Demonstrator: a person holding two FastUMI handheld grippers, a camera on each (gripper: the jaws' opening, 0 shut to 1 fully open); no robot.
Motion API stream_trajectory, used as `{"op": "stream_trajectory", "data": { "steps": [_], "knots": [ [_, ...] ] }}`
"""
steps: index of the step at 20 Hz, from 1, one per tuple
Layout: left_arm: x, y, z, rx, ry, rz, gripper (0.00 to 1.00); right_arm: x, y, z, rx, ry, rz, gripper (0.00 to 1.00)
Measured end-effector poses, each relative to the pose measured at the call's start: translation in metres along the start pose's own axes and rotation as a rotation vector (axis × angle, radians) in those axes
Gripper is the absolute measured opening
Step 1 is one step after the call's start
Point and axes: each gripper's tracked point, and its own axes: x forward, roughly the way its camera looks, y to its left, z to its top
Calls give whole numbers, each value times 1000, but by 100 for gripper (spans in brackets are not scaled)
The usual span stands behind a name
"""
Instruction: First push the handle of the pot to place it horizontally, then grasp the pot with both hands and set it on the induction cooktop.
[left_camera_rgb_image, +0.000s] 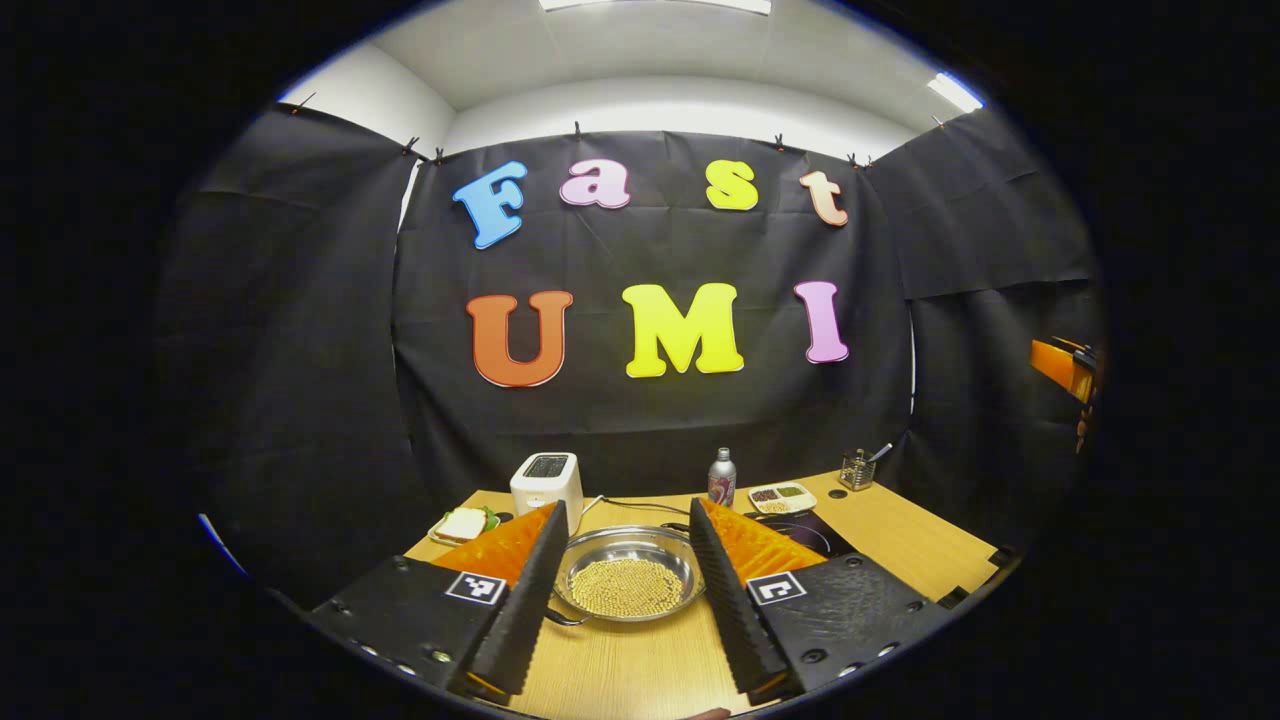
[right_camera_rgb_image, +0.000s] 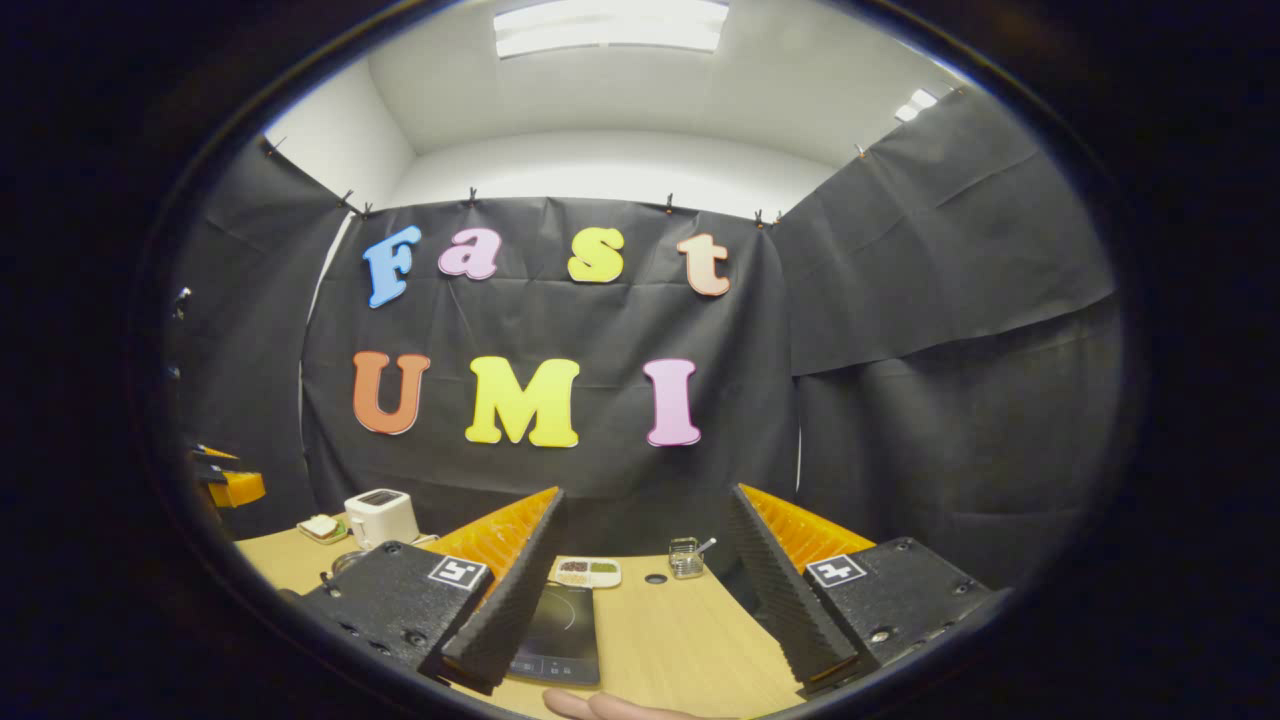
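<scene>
left gripper (left_camera_rgb_image: 628, 590): held above the near edge of the wooden table (left_camera_rgb_image: 900, 545), jaws wide apart, gripping nothing. in the left gripper view the pot (left_camera_rgb_image: 628, 580), a shallow metal pan holding small yellowish beads, sits on the table between the two spread fingers and beyond them, not touched by either. its dark handle (left_camera_rgb_image: 565, 620) sticks out toward the near left, just beside the left finger; whether they touch cannot be told.

induction cooktop (left_camera_rgb_image: 805, 533): a flat black slab on the table to the right of the pot, near it, partly hidden behind the right finger.

far side of the table, left to right: a plate with a sandwich (left_camera_rgb_image: 463, 524), a white toaster (left_camera_rgb_image: 547, 478), a metal bottle (left_camera_rgb_image: 722, 477), a divided tray of grains (left_camera_rgb_image: 782, 496), a wire holder with utensils (left_camera_rgb_image: 858, 468).

right gripper (right_camera_rgb_image: 645, 615): held above the right part of the table, jaws wide apart, empty. in the right gripper view the cooktop (right_camera_rgb_image: 562, 620) lies just beyond the left finger, with the grain tray (right_camera_rgb_image: 587, 571) and the wire holder (right_camera_rgb_image: 686, 558) farther off. the toaster (right_camera_rgb_image: 380, 517) stands at far left. a fingertip (right_camera_rgb_image: 610, 707) of the person shows at the bottom edge.
</scene>
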Motion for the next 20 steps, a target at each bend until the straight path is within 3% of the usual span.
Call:
{"op": "stream_trajectory", "data": {
  "steps": [3,5,20],
  "knots": [
    [13,2,-37,-78,130,-9,24,3,0,-3,2,6,1,96],
    [23,12,-50,-80,175,4,1,5,0,-6,1,10,2,96],
    [89,30,-220,-116,598,19,0,34,0,-43,-10,83,-1,96]
  ]
}}
